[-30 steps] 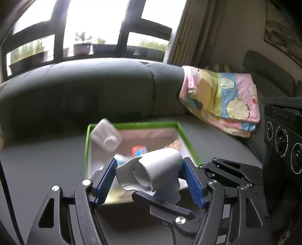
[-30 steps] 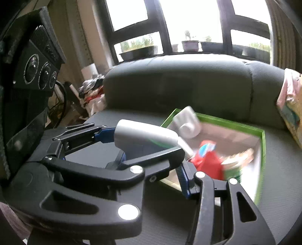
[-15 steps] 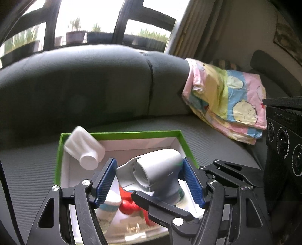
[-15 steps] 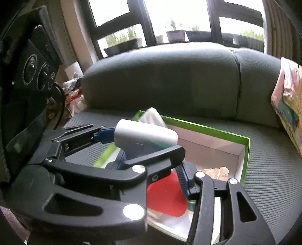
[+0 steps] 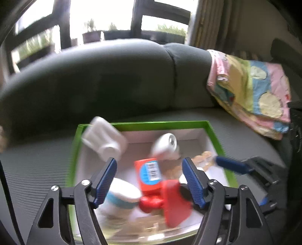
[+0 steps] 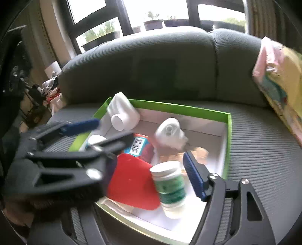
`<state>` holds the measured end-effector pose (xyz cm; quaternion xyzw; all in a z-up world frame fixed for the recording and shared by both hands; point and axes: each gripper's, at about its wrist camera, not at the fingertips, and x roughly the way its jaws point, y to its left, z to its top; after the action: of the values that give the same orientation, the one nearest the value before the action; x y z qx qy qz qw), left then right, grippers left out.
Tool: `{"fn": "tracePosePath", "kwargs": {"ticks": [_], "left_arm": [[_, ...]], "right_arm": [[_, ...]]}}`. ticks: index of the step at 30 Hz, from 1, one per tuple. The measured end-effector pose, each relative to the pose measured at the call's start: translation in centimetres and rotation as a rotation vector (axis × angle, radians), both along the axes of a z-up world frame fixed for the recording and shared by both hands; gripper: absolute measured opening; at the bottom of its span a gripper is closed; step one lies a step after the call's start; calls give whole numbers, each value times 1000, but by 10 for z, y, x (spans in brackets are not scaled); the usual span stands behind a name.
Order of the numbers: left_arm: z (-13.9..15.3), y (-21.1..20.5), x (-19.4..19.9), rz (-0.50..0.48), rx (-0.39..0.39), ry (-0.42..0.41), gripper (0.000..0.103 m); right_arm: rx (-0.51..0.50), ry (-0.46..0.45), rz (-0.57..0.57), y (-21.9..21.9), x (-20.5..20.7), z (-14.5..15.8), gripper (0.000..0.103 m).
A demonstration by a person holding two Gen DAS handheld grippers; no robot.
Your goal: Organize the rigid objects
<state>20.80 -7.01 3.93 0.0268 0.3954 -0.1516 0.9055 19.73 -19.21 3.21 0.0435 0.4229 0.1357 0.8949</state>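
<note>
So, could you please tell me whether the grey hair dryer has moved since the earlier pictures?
Yes. The grey hair dryer has left the opened left gripper jaws and now lies deeper in the green box, near its far wall.

**Backlit Daylight, Blurred Foreground**

Daylight pours through the window behind the sofa, blown out to white glare. Below the window the sofa back reads dim and flat. Motion blur smears the white bottle and box contents in both views. Fisheye bending curves the window bars, and the corners vignette to black.
</note>
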Motion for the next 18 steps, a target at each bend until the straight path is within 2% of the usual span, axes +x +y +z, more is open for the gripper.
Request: {"fn": "tracePosePath", "kwargs": {"ticks": [1, 2, 5, 8, 11, 18], "left_arm": [[3, 3, -4, 12, 21, -21, 89], [7, 6, -11, 27, 43, -47, 91], [14, 14, -20, 45, 36, -65, 92], [16, 22, -27, 64, 35, -43, 98], [18, 31, -34, 105, 23, -35, 98], [12, 50, -36, 117, -47, 79, 98]], "right_arm": [[-12, -4, -12, -1, -2, 2, 84], [-23, -11, -23, -2, -6, 4, 88], [-55, -13, -47, -2, -14, 7, 94], [-104, -10, -70, 1, -22, 7, 99], [-149, 8, -85, 6, -30, 2, 99], [-178, 53, -116, 10, -35, -1, 99]]}}
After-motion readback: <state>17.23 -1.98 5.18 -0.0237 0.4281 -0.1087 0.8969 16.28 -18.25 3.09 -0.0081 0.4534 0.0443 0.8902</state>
